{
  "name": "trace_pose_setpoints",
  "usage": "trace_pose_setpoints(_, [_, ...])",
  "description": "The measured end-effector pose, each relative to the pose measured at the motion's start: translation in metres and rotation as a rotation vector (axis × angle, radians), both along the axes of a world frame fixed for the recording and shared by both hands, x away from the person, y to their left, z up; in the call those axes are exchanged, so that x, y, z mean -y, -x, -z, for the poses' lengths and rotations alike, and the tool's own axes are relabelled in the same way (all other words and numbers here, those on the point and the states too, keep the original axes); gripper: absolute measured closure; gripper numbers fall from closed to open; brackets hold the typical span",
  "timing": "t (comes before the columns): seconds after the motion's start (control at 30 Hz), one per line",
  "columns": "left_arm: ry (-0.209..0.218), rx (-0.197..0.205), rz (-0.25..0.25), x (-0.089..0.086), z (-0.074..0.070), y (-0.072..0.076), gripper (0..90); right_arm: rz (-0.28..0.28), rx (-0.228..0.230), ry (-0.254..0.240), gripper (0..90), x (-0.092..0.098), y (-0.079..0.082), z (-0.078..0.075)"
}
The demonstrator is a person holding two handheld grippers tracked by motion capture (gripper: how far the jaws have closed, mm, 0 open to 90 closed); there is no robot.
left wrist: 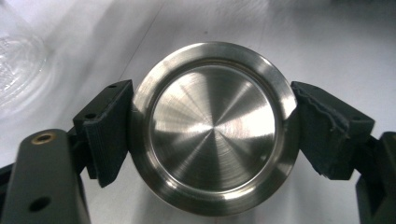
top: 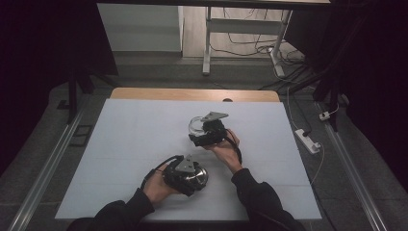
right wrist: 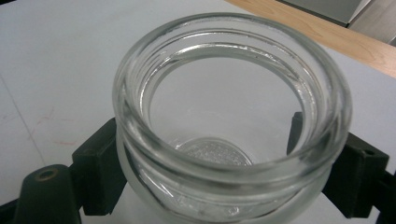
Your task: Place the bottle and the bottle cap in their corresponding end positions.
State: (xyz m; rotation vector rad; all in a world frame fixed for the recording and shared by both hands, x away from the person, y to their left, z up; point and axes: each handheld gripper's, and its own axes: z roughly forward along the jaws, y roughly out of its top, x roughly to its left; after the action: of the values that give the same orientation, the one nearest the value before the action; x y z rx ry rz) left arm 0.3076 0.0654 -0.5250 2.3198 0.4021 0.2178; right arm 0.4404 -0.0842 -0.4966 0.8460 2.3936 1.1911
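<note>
Here, a person seated at a white-topped table (top: 134,144) works a hand-held gripper in each hand; the left gripper (left wrist: 205,135) is clamped on a round stainless-steel lid (left wrist: 213,126), its two black jaws pressing the rim from opposite sides, the lid's brushed, recessed face turned toward the camera; in the high view that lid (top: 198,177) shows as a bright disc at the front of the left gripper (top: 192,177), held low over the near part of the table by the left hand (top: 156,185); the right gripper (right wrist: 224,177) grips a clear glass jar (right wrist: 229,116) just below its thick rim, a jaw on either side, the mouth open and tilted toward the lens, the textured base visible through the glass; from above, the jar (top: 196,124) sits at the far-left end of the right gripper (top: 199,132), near the table's middle, with the right hand (top: 226,149) behind it; the two grippers are near each other but apart; a strip of bare wood (top: 192,94) edges the table's far side.
</note>
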Motion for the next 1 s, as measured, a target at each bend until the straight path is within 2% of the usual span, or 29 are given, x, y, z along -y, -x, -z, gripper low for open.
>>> trace_pose_setpoints(0.53, [-0.093, 0.037, -0.027, 0.008, 0.01, -0.004, 19.2, 0.026, 0.012, 0.013, 15.1, -0.006, -0.009, 0.011])
trace_pose_setpoints(0.7, [-0.075, 0.008, -0.031, 0.005, 0.012, -0.007, 19.1, 0.027, 0.005, 0.006, 15.0, -0.005, -0.01, 0.011])
trace_pose_setpoints(0.83, [-0.04, -0.031, -0.033, 0.002, 0.016, -0.011, 19.0, 0.027, 0.013, -0.002, 14.7, -0.005, -0.01, 0.013])
trace_pose_setpoints(0.93, [-0.029, -0.046, -0.03, 0.001, 0.017, -0.013, 18.8, 0.029, -0.005, -0.004, 13.9, -0.005, -0.011, 0.013])
trace_pose_setpoints(1.0, [-0.029, -0.043, -0.032, 0.001, 0.017, -0.012, 18.1, 0.016, -0.03, 0.006, 8.2, -0.006, -0.012, 0.014])
